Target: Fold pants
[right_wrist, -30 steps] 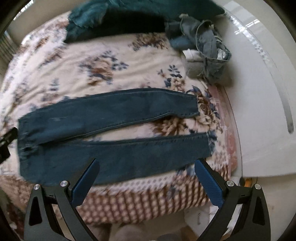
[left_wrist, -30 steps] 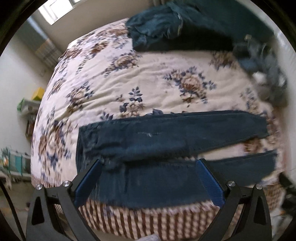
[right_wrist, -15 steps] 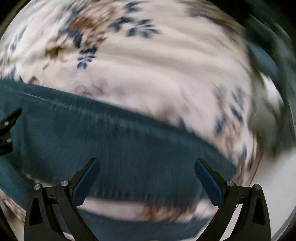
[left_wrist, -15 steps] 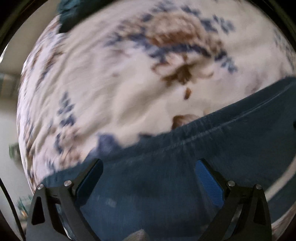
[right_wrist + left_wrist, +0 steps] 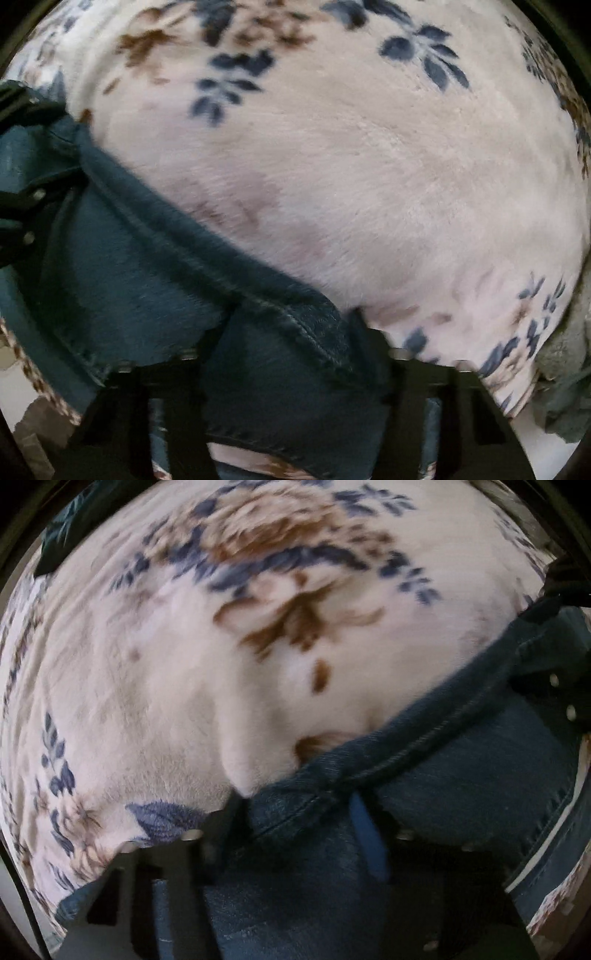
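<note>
Denim pants, limp yet weighty, bunch at the seamed far edge on the blanket; left gripper and right gripper are closing on that fold.

Both views sit so close to the bed that the pants run out of frame on every side, so waistband and hems cannot be seen. In the left wrist view the left gripper is smeared by blur as its jaws close on a bunched denim fold; only one blue pad shows clearly, the other lost in dark haze. The right gripper is likewise closing, its pads buried behind raised denim. The floral blanket print is blurred. A grey-green cloth at the right edge is cut off, unidentifiable
</note>
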Motion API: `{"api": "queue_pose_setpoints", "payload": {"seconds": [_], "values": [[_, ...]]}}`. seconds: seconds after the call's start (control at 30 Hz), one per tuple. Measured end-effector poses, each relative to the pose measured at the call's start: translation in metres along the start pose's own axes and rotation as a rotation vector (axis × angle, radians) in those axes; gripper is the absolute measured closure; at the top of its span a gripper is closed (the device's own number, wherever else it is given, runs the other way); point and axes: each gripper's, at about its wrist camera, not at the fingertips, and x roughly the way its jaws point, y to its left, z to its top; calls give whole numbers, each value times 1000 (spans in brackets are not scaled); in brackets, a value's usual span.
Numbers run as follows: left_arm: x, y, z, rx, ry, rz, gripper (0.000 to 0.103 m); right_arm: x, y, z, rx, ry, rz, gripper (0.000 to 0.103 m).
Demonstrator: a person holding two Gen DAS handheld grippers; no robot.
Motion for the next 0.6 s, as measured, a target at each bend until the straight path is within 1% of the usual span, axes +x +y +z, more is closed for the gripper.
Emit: {"api": "queue_pose_setpoints", "payload": {"seconds": [0.03,0.07,0.13,0.2,0.3,0.4,0.43,0.53,0.57,0.6], "values": [[-4,-3,0,11,-10,20,65,-2,0,-2,20,-6,6,76],[-7,-6,0,17,-20,35,71,-4,0,-3,31,-11,4,84],[-14,-12,2,3,-42,63,77,-10,1,-11,63,-40,-2,89],[-25,-12,-1,-29,-68,75,86,-18,3,-24,107,-69,8,93],[-40,-13,-10,-95,-97,59,93,-31,5,-43,167,-119,24,95],[-60,-12,-27,-126,-141,61,94,-43,13,-66,205,-162,30,95],[-65,-12,-29,-134,-154,62,95,-53,21,-80,215,-173,27,95],[-79,-16,-45,-155,-190,61,95,-70,32,-102,251,-209,7,95],[-86,-17,-51,-166,-201,55,95,-81,35,-115,261,-218,4,95],[-81,-21,-56,-181,-210,48,96,-88,41,-126,274,-232,0,95]]}}
